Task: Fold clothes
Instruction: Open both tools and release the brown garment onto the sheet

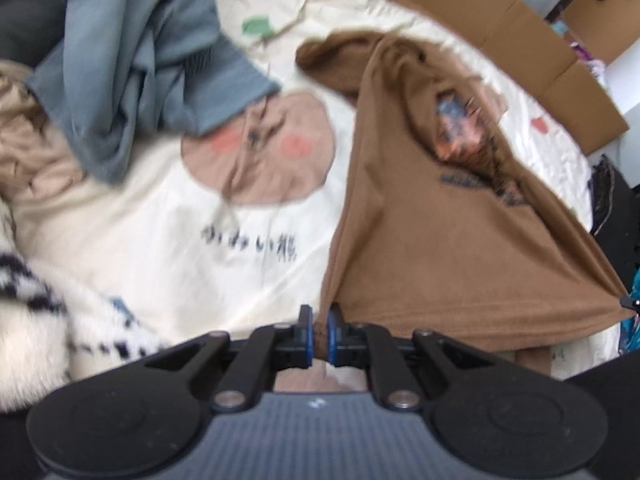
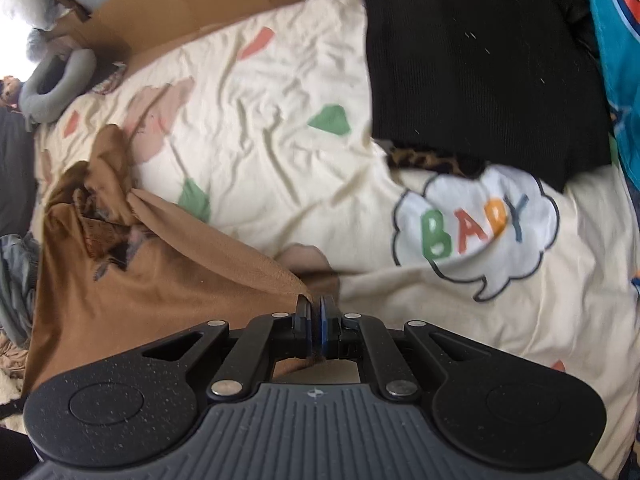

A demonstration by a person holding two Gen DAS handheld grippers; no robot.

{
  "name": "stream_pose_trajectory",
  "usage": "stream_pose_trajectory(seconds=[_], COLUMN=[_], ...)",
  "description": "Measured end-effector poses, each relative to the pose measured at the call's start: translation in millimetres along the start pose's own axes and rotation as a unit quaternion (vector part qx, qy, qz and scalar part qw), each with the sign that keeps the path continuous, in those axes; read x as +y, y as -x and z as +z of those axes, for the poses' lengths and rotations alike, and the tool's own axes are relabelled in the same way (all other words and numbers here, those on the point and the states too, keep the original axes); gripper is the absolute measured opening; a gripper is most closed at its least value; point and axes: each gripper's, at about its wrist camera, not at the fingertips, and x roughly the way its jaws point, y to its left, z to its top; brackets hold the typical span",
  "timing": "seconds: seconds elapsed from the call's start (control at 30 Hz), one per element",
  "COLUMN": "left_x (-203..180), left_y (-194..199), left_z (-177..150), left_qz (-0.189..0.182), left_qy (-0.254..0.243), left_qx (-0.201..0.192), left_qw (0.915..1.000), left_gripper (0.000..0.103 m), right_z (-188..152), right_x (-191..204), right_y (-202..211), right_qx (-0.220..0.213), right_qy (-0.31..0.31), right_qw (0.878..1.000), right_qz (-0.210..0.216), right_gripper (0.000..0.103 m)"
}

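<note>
A brown T-shirt (image 1: 460,240) with a printed chest graphic hangs stretched above a cream bedspread (image 1: 160,220). My left gripper (image 1: 320,320) is shut on the shirt's hem at its near left corner. In the right wrist view the same brown T-shirt (image 2: 132,288) spreads to the left, and my right gripper (image 2: 315,312) is shut on its other hem corner. The shirt's far end lies bunched and crumpled on the bed. The tip of the right gripper shows at the right edge of the left wrist view, at the hem's far corner.
A grey-blue garment (image 1: 140,60) lies heaped at the back left, with a fuzzy black-and-white fabric (image 1: 40,300) nearer. A black knit piece (image 2: 480,60) and a teal garment (image 2: 620,60) sit to the right. Flattened cardboard (image 1: 520,40) borders the bed's far side.
</note>
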Motion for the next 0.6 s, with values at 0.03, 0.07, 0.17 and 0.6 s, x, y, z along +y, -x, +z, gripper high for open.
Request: stream_pose_trajectory(seconds=[0.03, 0.07, 0.17, 0.6], left_x=[0, 0, 5, 1], left_y=[-3, -6, -6, -13], left_z=[0, 1, 7, 71], left_qz=[0.009, 0.023, 0.032, 0.037], left_qy=[0.000, -0.002, 0.006, -0.031], left_qx=[0.008, 0.014, 0.014, -0.037], left_qw=[0.9999, 0.9996, 0.9994, 0.9981], left_gripper=[0.008, 0.008, 0.015, 0.043], right_z=[-1, -1, 2, 40], right_x=[-3, -5, -13, 20], right_y=[-1, -2, -1, -19], right_qx=[0.000, -0.002, -0.007, -0.035], right_qy=[-0.007, -0.014, -0.025, 0.007], right_qw=[1.000, 1.000, 1.000, 0.999], right_qz=[-0.003, -0.007, -0.017, 0.004], right_gripper=[0.006, 0.007, 0.011, 0.029])
